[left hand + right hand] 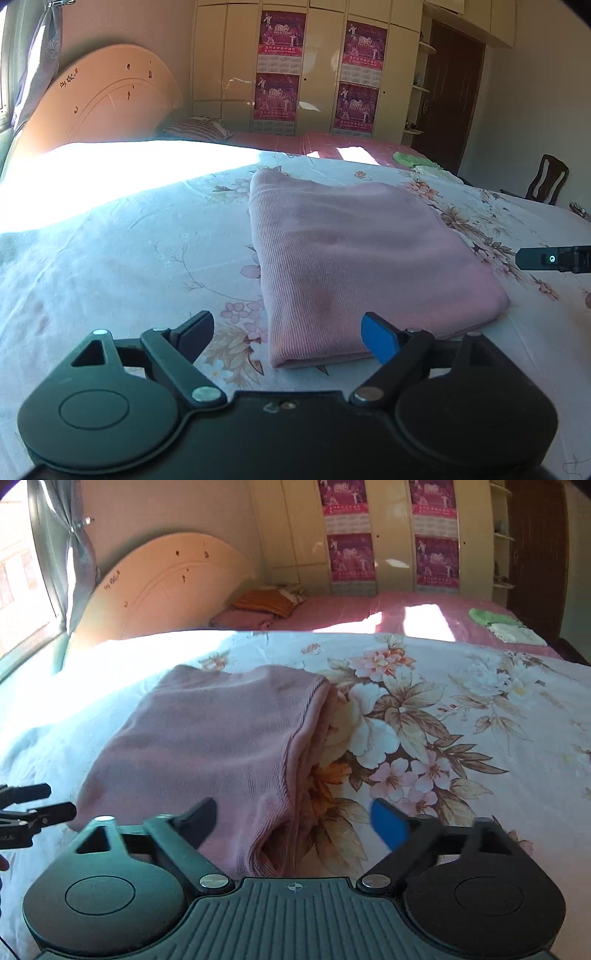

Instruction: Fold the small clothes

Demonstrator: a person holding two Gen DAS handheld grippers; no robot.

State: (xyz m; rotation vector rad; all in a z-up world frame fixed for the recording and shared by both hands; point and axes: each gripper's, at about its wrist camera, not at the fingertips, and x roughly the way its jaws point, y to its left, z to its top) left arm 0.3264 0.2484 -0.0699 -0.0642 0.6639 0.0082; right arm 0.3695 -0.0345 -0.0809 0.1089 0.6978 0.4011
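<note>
Fingers (pixel 195 332) spread empty beside folded pink garment (pixel 362 258) on floral bedsheet (pixel 129 258).

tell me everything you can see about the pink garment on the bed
The pink garment is a soft, finely ribbed knit, dusty pink, folded into a compact, roughly rectangular bundle of several layers. It lies flat on the floral bedsheet. The right wrist view shows stacked layer edges and a hem seam along one side; the other edges look rounded by folds. Faint darker patches mark the top. Both the left gripper and right gripper are open nearby, neither gripping it.
</note>
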